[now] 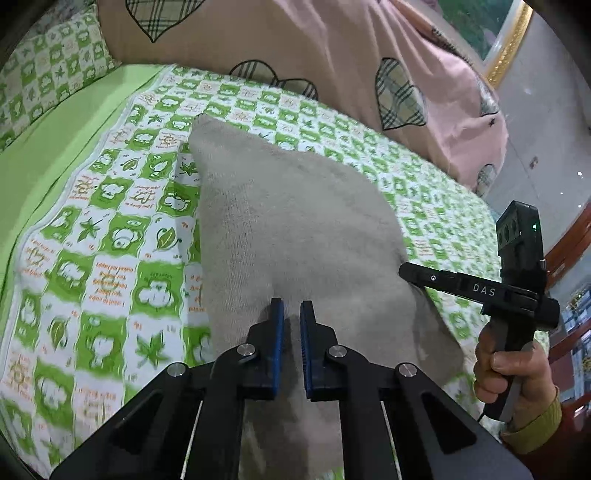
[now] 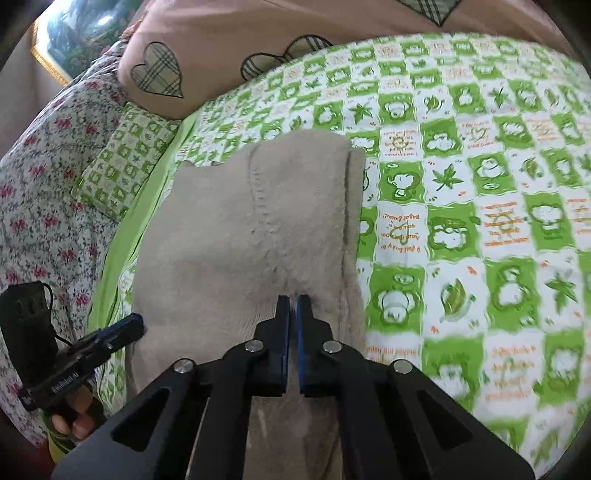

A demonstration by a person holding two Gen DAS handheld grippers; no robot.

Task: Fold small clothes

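1. Nearest the lens in the left wrist view, the left gripper [image 1: 291, 308] has its blue-padded jaws drawn almost together on the near edge of the beige garment [image 1: 295, 221], a fold of cloth pinched between them.
2. Likewise in the right wrist view, the right gripper [image 2: 294, 302] has its jaws nearly touching, clamped on the near edge of the same garment [image 2: 240, 229].
3. That beige garment is a soft, fleecy piece spread on the bed; its far end lies flat on the bedsheet [image 1: 110, 229] while the near end rises to both grippers.
4. A stitched seam runs lengthwise down the garment in the right wrist view, and a second layer shows along its right edge.
5. Each gripper appears in the other's view, at the garment's side edge, held by a hand [image 1: 506, 373] in a yellow-green cuff.
6. Around the garment the bedsheet is a green-and-white check printed with leaves and cartoon figures.
7. Farther back lies a pink quilt [image 1: 295, 44] with plaid hearts, a matching green checked pillow [image 1: 51, 74] and a floral cloth [image 2: 40, 177].
8. A gold-framed picture [image 2: 81, 33] hangs on the wall beyond.
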